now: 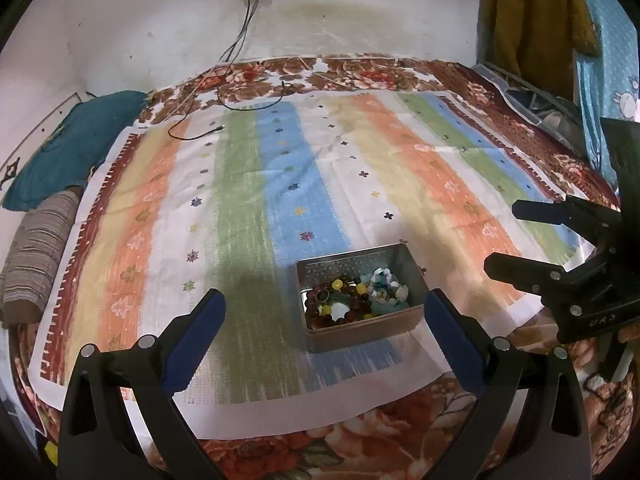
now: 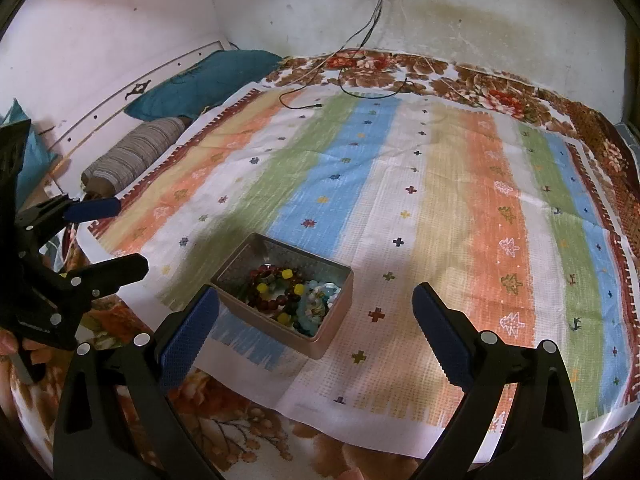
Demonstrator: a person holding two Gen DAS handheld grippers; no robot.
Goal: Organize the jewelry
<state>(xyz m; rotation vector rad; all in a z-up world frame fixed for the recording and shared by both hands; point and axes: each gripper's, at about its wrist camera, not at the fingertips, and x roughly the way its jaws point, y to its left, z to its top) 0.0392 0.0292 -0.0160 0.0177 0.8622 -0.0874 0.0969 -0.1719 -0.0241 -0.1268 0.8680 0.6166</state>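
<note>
Both the left gripper (image 1: 325, 312) and right gripper (image 2: 316, 308) hover wide open and empty-handed over the striped cloth (image 1: 248, 184) on a floral bedspread (image 2: 256, 420), the metal tin (image 1: 412, 276) of beaded jewelry (image 1: 344, 300) sitting near the cloth's front edge, stained white wall (image 2: 500, 20) behind.

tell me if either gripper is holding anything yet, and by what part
Nothing is held. The left gripper and right gripper are both open and empty, and the beaded jewelry lies in the metal tin.
</note>
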